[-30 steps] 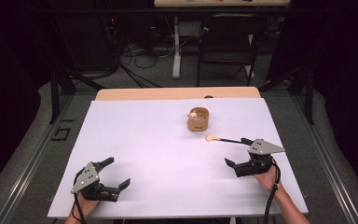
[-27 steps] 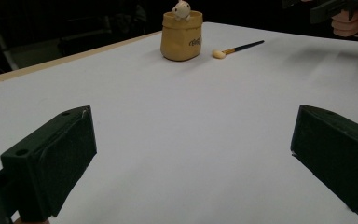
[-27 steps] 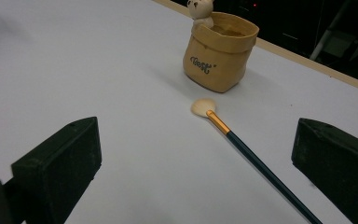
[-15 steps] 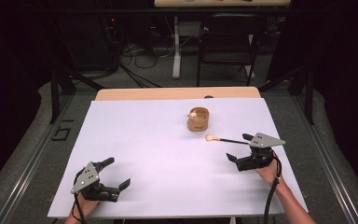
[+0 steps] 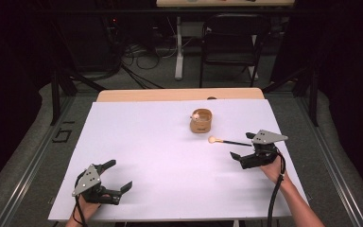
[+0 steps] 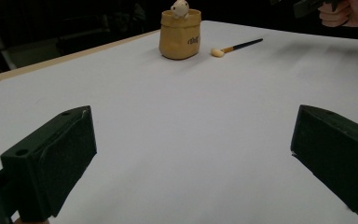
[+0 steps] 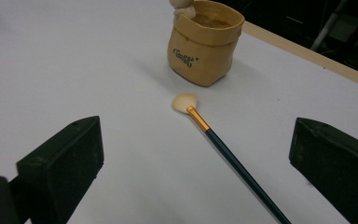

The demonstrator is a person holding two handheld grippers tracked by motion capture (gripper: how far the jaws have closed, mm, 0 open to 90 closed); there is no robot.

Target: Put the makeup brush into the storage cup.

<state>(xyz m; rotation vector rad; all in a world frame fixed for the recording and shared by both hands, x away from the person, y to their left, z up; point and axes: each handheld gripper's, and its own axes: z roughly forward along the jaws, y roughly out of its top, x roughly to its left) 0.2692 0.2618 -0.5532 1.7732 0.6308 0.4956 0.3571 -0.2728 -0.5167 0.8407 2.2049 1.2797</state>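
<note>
Your left gripper (image 5: 114,180) sits low at the white table's (image 5: 160,156) near-left corner, jaws spread, empty. Mid-table: tan pouch-shaped holder (image 5: 201,121), upright. Just right of it lies a brush (image 5: 227,141), pale bristles toward the holder. Your right gripper (image 5: 244,146) hovers at the handle's end, jaws spread wide.

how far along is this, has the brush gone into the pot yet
Nothing looks done: the brush lies flat on the table beside the tan pot, not in it. The right gripper has its jaws open, the handle running between them, ungripped. The left gripper is open near the table's front edge. Grasping and placing remain, presumably.
</note>
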